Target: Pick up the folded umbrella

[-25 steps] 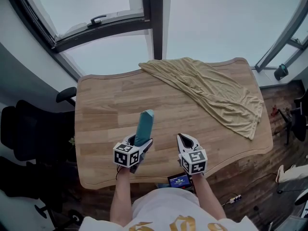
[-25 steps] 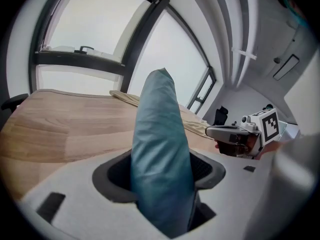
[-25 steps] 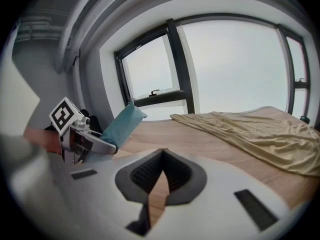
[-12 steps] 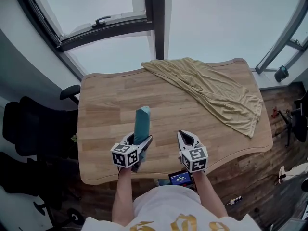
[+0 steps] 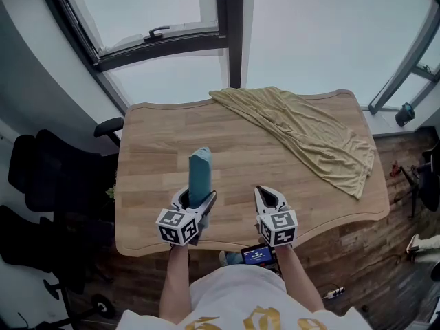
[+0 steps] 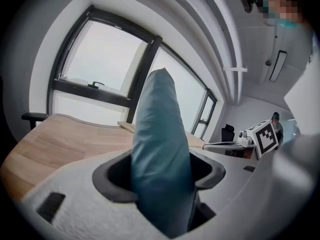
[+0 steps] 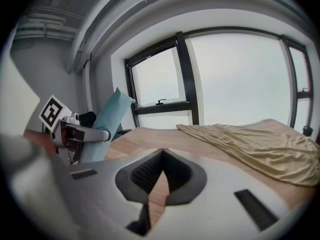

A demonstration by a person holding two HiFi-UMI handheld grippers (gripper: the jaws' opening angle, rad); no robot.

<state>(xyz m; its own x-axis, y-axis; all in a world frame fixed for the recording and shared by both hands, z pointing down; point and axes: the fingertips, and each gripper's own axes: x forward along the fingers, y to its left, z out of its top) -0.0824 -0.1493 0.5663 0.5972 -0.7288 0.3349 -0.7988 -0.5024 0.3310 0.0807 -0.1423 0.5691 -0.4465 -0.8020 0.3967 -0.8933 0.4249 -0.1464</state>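
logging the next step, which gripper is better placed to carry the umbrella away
Left: the left gripper is clamped on the folded umbrella; the right gripper is beside it, shut and empty.

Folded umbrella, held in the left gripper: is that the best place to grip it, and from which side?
Judging by its long, slim shape, a grip at mid-length would likely balance better. The left gripper is shut on the folded umbrella near its base, with most of the teal sleeve jutting past the jaws. Come from the side, jaws across the narrow width.
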